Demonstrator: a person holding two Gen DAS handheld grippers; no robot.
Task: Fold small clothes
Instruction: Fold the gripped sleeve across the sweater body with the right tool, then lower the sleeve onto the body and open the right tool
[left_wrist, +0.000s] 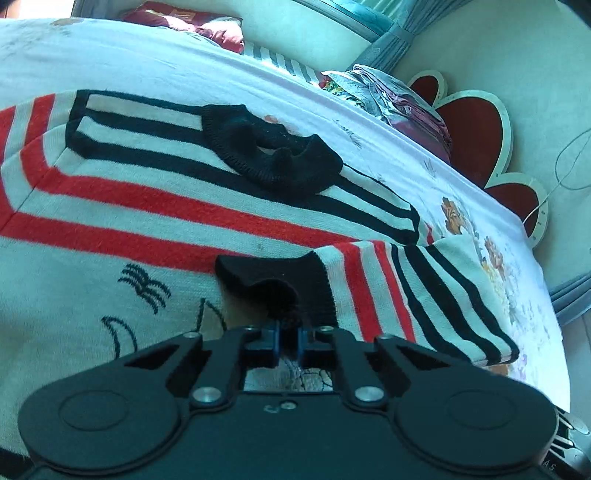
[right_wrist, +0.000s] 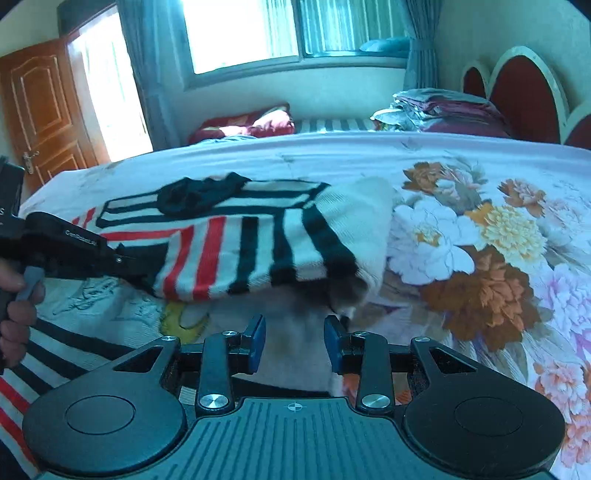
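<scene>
1. The sweater (left_wrist: 147, 206), white knit with red and black stripes, lies spread on the bed (left_wrist: 258, 77), which is covered by a floral sheet (right_wrist: 480, 229).
2. Its black collar (left_wrist: 273, 147) lies towards the far side of the bed, with the black-striped shoulder band running across beneath it.
3. One sleeve (left_wrist: 424, 291) is folded in over the body of the sweater; its black cuff (left_wrist: 280, 280) lies directly in front of the left gripper (left_wrist: 290, 339).
4. Left gripper: jaws pressed together, pinching the black cuff between the blue pads (left_wrist: 273, 338). No gap shows between them other than the knit.
5. In the right wrist view the left gripper (right_wrist: 122, 258) enters from the left edge, gripped by a hand (right_wrist: 14, 306), and the striped sleeve (right_wrist: 251, 251) hangs lifted from it above the sheet.
6. Right gripper (right_wrist: 294, 343): jaws spread part way, nothing between the blue pads (right_wrist: 256, 343). It sits just short of the sleeve's lifted edge, not touching it.
7. The white end of the sleeve, towards the right of that view, is blurred; its exact edge cannot be told.
8. A stack of folded linen (right_wrist: 443, 107) sits at the far end of the bed beside the red headboard (right_wrist: 524, 96). A red pillow (right_wrist: 243, 125) lies under the window (right_wrist: 243, 33). A wooden door (right_wrist: 40, 107) stands at the left.
</scene>
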